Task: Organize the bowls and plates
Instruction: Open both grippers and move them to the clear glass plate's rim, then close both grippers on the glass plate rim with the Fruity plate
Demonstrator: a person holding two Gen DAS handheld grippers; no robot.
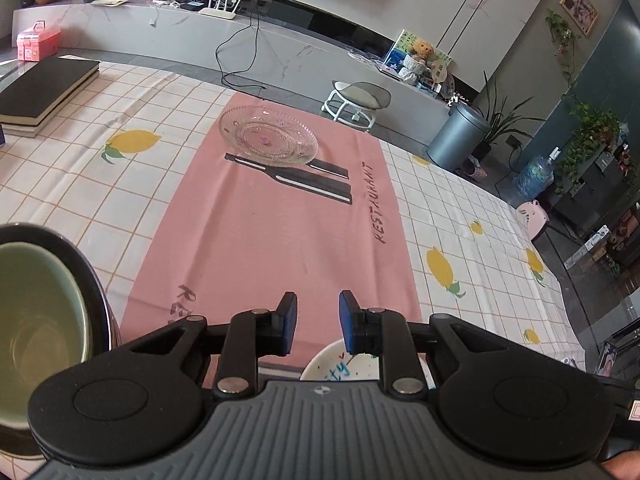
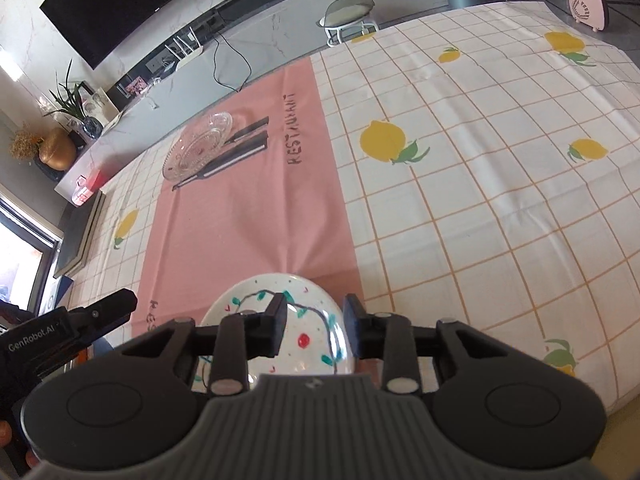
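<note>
We saw one pink placemat (image 2: 248,216) on the lemon tablecloth (image 2: 480,200). One glass plate (image 1: 268,135) sat far, one painted plate (image 2: 280,320) near, two nested bowls (image 1: 36,312) left. Both our left gripper (image 1: 318,326) and right gripper (image 2: 316,330) stood apart, empty.

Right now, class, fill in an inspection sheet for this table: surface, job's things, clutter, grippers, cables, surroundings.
Surface: checked lemon tablecloth with a pink mat laid on it.
Job's things: glass plate on the mat's far end; painted white plate at the near end; green bowl nested in a dark bowl.
Clutter: black books on the table.
Grippers: left gripper open, empty; right gripper open above the painted plate, not pressing it.
Cables: black cable hanging from the counter, off the table.
Surroundings: stool, bin, plants.
</note>
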